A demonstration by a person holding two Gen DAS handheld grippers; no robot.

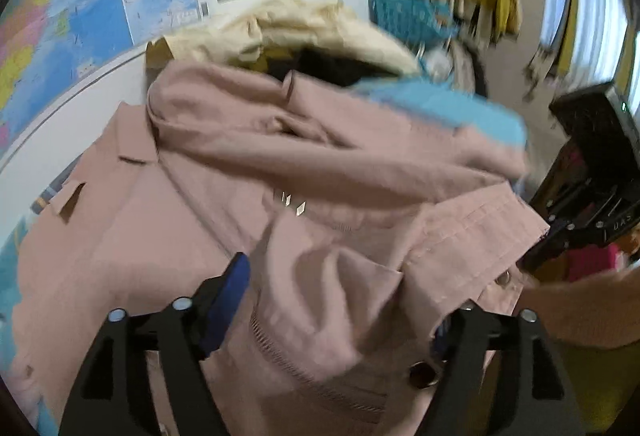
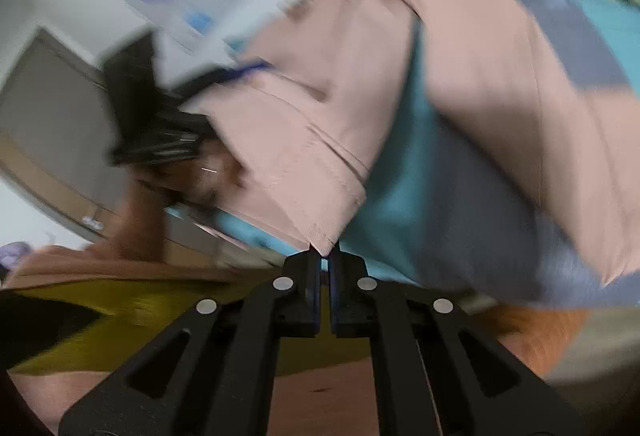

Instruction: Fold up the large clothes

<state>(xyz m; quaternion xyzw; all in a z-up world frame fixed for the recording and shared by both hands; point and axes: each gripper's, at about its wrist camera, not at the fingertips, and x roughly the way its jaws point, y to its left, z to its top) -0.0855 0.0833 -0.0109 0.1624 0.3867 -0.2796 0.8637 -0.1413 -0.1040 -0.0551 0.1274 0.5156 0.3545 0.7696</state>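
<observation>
A: In the left wrist view, where is the garment?

B: The pink jacket point(image 1: 248, 204) lies spread over the desk point(image 1: 24, 172), which shows only as a pale strip at its left edge, under a wall map point(image 1: 72, 16). One sleeve is thrown across the body of the jacket. The left tongs point(image 1: 340, 300) are released; their pads stand wide on both sides of a loose fold near the bottom edge and press on nothing.

A: How will it handle, in your opinion?

B: I judge it as medium heavy. The cloth looks like a thick cotton twill, soft but with body, so it keeps a crease and does not slip much. The hems and the stitched placket are the firm parts, so I would take hold there and not on the buttons point(image 1: 424, 374).

A: Any writing?

B: Only some letters on the other black tool at the right, too small for me to read with certainty. The map text is blurred.

A: And the right wrist view?

B: It is much blurred. The right tongs point(image 2: 325, 256) are clenched on a corner of the pink jacket's hem, which hangs from the tips over a light blue cloth point(image 2: 420, 196). That doubled, stitched corner is a good point; thin single cloth would slide out more easily. I read no label here.
</observation>
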